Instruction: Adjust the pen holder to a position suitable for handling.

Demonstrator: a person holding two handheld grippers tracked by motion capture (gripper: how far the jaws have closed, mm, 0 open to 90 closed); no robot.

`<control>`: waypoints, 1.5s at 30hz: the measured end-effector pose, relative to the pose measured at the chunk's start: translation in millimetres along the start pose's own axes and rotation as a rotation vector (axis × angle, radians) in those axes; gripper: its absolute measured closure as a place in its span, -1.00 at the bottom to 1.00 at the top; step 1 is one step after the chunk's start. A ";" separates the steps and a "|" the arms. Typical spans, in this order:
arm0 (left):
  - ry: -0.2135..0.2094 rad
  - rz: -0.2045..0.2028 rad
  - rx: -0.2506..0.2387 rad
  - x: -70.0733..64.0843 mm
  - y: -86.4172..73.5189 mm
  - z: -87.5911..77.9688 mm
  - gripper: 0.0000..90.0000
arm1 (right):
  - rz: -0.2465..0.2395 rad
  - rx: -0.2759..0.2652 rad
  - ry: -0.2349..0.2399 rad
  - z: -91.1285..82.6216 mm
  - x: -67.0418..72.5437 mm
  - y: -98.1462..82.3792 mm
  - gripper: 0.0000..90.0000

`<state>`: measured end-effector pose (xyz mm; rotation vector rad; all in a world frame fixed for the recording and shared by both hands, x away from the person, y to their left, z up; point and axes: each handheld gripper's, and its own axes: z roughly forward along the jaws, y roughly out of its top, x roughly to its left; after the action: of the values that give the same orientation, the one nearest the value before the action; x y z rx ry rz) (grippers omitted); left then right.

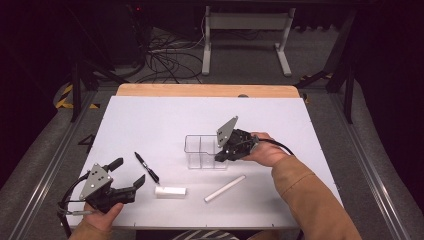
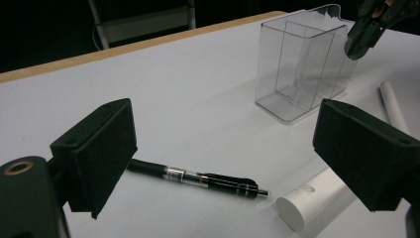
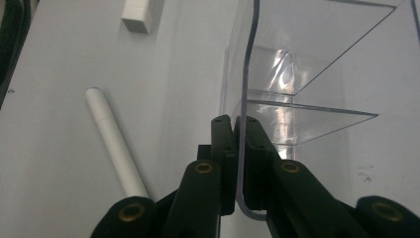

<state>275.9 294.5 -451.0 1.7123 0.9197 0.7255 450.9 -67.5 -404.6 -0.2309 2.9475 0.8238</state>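
Nearest the front edge of the white table: left gripper, matte black with a grey three-cornered plate, held low in the person's left hand, jaws spread wide, blocky square pads bare and clamping nothing. Just ahead of those jaws: slim black pen, glossy barrel with clip and fine metal tip, lying flat and slanted on the smooth surface; in the left gripper view, seen between the two pads. Beside it, toward the centre: short white rectangular block, matte, flat on the table. Further right: white tube, cylindrical, smooth, lying on a diagonal, apart from the block. Mid-table: clear plastic organizer, rectangular, thin-walled, glossy, upright, divided inside by transparent partitions into compartments. At its right wall: right gripper, black, hinged links with brass-coloured pivots, carried in the right hand from a tan sleeve, jaws pinched narrowly onto the organizer's rim, one pad inside and one outside the thin curved edge, as seen in the right gripper view. Beyond: pale wooden strip at the table's far edge, grey floor with dark cables, white metal frame.
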 end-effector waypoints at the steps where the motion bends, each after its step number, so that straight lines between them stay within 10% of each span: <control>1: 0.000 0.000 0.000 0.0 0.0 0.0 -0.77 | 0.000 0.000 0.000 0.0 0.0 0.0 0.93; 29: -0.002 0.006 0.001 -0.9 0.4 1.2 -0.77 | 0.023 0.011 -0.018 2.7 2.4 -4.7 0.89; 35: -0.001 0.004 -0.002 -0.2 0.8 0.1 -0.77 | 0.073 -0.041 -0.073 -5.4 5.3 -4.9 0.26; 39: 0.002 0.000 -0.009 0.7 1.3 -1.5 -0.77 | 0.154 -0.172 -0.132 -19.5 9.3 -1.7 -0.17; 45: 0.006 0.002 -0.013 1.1 2.6 -2.2 -0.77 | 0.207 -0.286 -0.196 -30.4 17.6 5.1 -0.42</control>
<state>275.3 296.0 -447.8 1.7011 0.9158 0.7364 431.9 -81.2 -377.9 0.1370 2.6938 1.2196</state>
